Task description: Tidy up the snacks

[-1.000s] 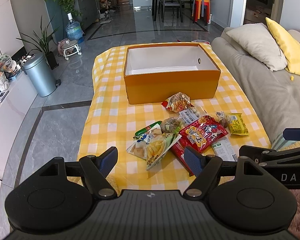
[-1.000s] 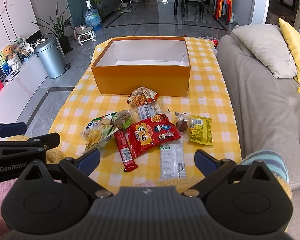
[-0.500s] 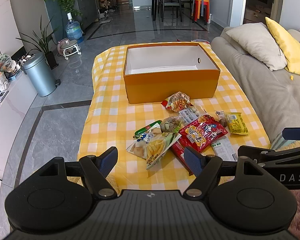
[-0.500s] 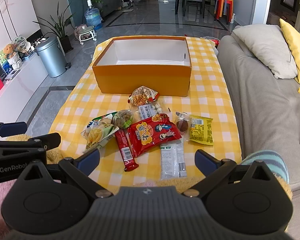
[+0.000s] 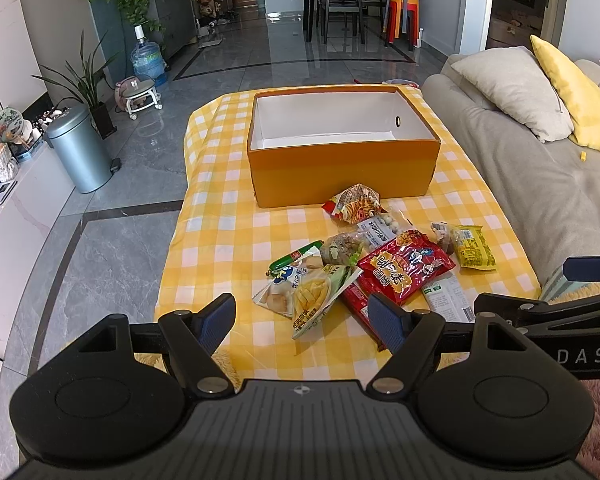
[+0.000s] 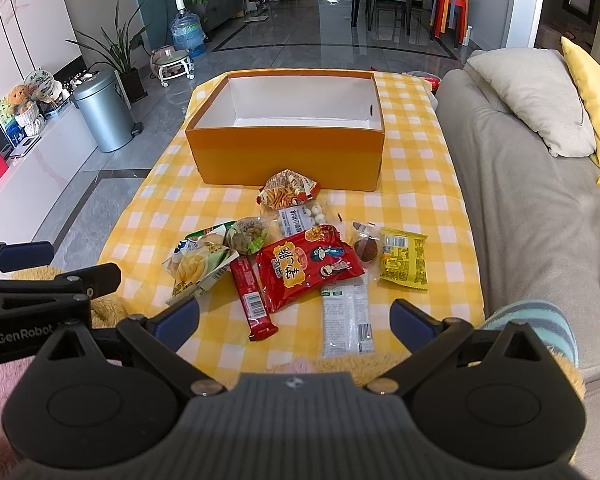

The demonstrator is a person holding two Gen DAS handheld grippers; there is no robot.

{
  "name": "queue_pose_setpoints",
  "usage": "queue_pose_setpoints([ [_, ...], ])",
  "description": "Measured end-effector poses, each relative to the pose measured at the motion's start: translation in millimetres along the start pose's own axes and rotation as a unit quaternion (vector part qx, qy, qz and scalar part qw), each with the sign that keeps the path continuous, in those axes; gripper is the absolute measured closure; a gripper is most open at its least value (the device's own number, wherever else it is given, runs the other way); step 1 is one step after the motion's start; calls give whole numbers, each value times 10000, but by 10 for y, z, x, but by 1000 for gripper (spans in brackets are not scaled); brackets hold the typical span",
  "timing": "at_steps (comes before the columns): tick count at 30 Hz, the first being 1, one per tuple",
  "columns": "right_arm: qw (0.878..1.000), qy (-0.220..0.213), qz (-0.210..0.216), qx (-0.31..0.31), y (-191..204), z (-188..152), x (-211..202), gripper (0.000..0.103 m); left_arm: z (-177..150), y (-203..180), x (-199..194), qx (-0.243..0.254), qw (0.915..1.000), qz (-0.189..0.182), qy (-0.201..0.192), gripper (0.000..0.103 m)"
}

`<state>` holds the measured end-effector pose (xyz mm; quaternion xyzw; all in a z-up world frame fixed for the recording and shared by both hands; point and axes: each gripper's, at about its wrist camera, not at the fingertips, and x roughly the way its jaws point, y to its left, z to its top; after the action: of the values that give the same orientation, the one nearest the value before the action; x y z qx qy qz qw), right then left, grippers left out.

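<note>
An open orange box (image 5: 342, 172) (image 6: 288, 156) with a white, empty inside stands at the far end of a yellow checked table (image 5: 220, 240) (image 6: 416, 204). Several snack packets lie in a loose pile in front of it: a big red bag (image 5: 404, 266) (image 6: 310, 266), a green-white bag (image 5: 312, 292) (image 6: 198, 266), a yellow packet (image 5: 474, 246) (image 6: 404, 258), a red bar (image 6: 254, 298), a clear-white packet (image 6: 346, 320). My left gripper (image 5: 302, 322) is open, above the near table edge by the green-white bag. My right gripper (image 6: 294, 318) is open, above the near edge.
A grey sofa (image 5: 540, 168) (image 6: 520, 184) with beige and yellow cushions runs along the table's right side. A metal bin (image 5: 78, 148) (image 6: 104, 116) and plants stand on the floor to the left. Fluffy rug at the near edge (image 6: 340, 364).
Almost nothing; both views have crept very slightly, and both grippers stay open and empty.
</note>
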<state>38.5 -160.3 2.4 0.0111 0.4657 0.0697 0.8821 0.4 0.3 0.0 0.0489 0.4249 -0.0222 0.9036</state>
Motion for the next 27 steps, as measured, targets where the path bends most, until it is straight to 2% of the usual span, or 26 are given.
queue_pose_setpoints([
  [27, 9999, 129, 30, 8, -8, 20, 29, 4, -95, -11, 53, 4, 10000, -17, 49, 15],
])
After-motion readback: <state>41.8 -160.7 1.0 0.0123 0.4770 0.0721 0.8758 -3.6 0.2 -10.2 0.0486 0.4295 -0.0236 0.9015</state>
